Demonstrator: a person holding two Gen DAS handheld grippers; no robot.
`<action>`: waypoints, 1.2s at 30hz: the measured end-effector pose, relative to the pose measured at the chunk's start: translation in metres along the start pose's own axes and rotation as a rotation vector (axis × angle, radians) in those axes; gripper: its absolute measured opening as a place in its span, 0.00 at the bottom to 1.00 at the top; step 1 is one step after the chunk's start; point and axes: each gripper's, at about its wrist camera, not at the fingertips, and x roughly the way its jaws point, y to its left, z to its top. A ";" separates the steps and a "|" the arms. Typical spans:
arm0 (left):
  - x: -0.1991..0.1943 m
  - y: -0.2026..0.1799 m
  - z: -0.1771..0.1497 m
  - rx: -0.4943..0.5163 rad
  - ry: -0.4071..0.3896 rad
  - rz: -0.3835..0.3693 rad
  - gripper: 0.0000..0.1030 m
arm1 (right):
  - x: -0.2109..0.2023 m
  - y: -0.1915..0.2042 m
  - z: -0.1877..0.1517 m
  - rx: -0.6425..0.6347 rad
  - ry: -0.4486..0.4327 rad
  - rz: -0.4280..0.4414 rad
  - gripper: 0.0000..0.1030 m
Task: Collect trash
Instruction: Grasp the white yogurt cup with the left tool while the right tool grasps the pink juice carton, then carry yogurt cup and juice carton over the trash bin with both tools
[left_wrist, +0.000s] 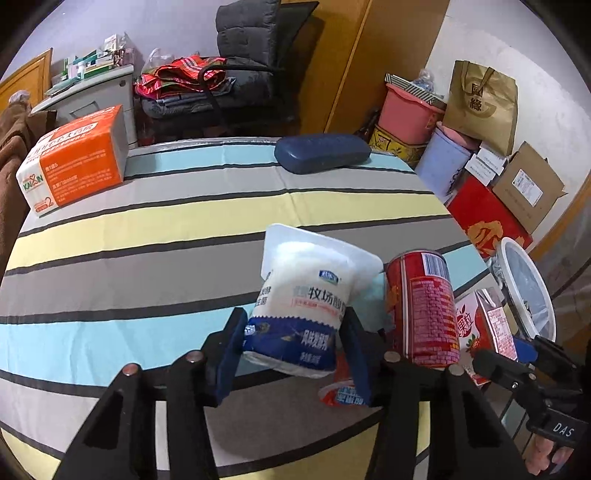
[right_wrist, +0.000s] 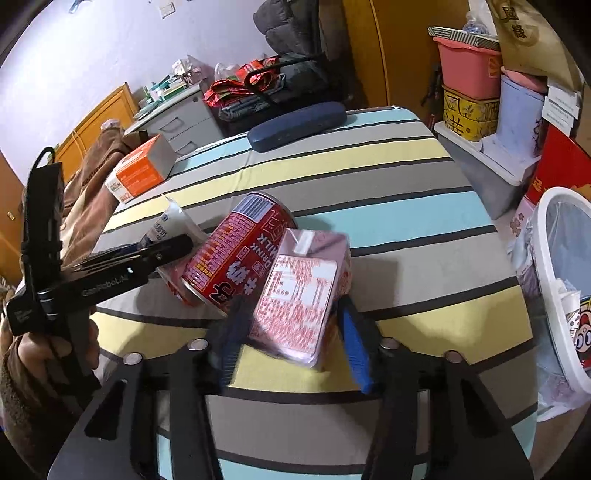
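**Both grippers have trash between their fingers; the bin waits off the right edge**

The left gripper (left_wrist: 295, 354) has a white-and-blue yogurt cup (left_wrist: 306, 295) between its fingers, which sit against the cup's lower body on either side and look clenched on it. The cup is tilted, its wide rim pointing up and away, its long axis running roughly along the fingers.

The right gripper (right_wrist: 291, 339) has a pink drink carton (right_wrist: 299, 291) between its blue fingers. The carton leans with its long axis pointing away and slightly right. The frame is blurred there, so whether the pads already press the carton or only stand close beside it cannot be told with certainty.

A red milk can (right_wrist: 236, 251) lies tipped on the striped counter (right_wrist: 424, 236) between the two held items, touching the carton's left side. A small red-and-white cup (left_wrist: 340, 391) rests just beneath the left gripper.

The white bin (right_wrist: 554, 280) with a plastic liner stands beyond the counter's right edge, near the right gripper and further from the left. The right hand is therefore the closer one to drop first; the left must carry the cup across, past the can. The tilted can may roll if the carton is pulled away.
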 end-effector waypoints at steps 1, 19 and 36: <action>0.000 0.000 0.000 0.001 0.002 -0.003 0.46 | -0.001 0.000 0.000 -0.005 -0.004 -0.002 0.45; -0.039 -0.012 -0.008 -0.007 -0.088 0.057 0.46 | -0.013 -0.014 0.001 0.015 -0.084 0.021 0.38; -0.070 -0.085 -0.016 0.079 -0.156 0.019 0.46 | -0.059 -0.045 -0.005 0.056 -0.170 -0.012 0.38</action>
